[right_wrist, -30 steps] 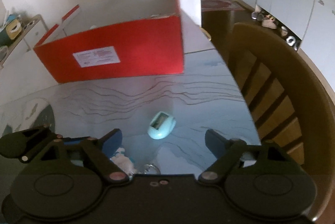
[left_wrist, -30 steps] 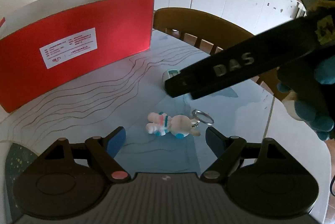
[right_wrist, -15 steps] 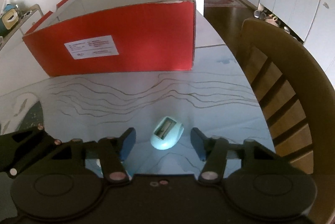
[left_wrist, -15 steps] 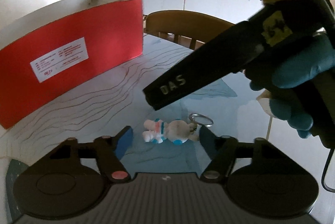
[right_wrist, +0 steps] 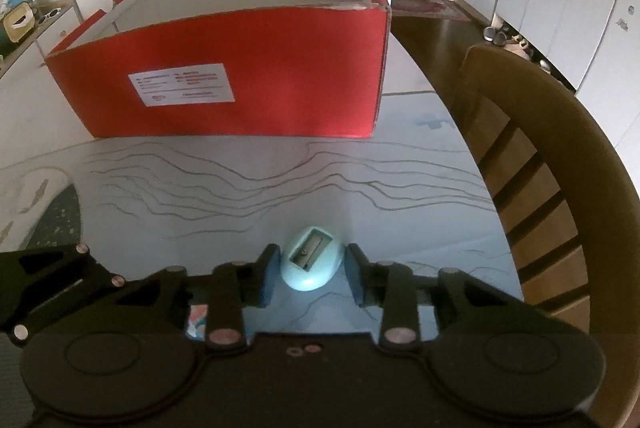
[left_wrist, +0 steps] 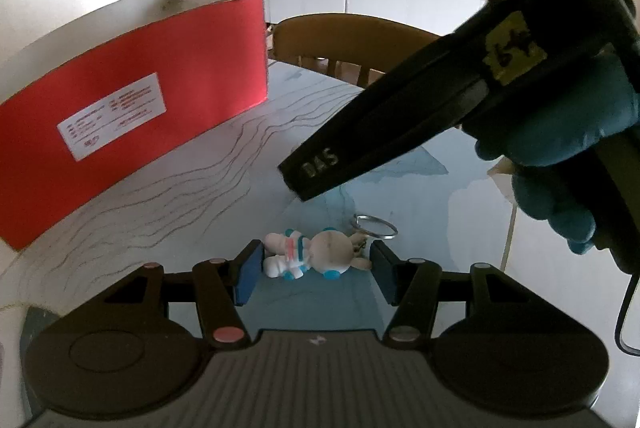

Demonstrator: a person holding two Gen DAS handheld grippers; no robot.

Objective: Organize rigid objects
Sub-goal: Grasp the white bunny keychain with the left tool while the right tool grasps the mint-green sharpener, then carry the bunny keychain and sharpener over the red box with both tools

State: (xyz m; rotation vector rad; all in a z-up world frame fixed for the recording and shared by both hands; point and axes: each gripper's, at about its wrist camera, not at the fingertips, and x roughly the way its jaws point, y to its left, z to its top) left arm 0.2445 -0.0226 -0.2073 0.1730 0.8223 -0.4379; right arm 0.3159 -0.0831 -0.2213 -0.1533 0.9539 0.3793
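Note:
A small white bunny figure (left_wrist: 312, 255) with teal and pink bands and a key ring (left_wrist: 375, 226) lies on its side on the table. My left gripper (left_wrist: 315, 274) straddles it lengthwise. The jaws are closing, and the blue pads (left_wrist: 248, 278) sit at its feet and ears without visibly squeezing it. A pale blue egg-shaped pencil sharpener (right_wrist: 311, 264) lies between the fingers of my right gripper (right_wrist: 311, 274). Those jaws are closing too, with a sliver of gap on each side. An open red cardboard box (right_wrist: 240, 88) stands behind both objects.
A blue-gloved hand (left_wrist: 560, 132) holds the right tool's black body (left_wrist: 400, 116) above and right of the bunny. The box (left_wrist: 140, 116) fills the left rear of the patterned table (right_wrist: 240, 196). A wooden chair (right_wrist: 560, 168) stands at the table's right edge, with white cabinets beyond.
Both pairs of jaws have narrowed from wide apart to close around the bunny and the sharpener. The right gripper came forward so that the sharpener now lies between its fingers.

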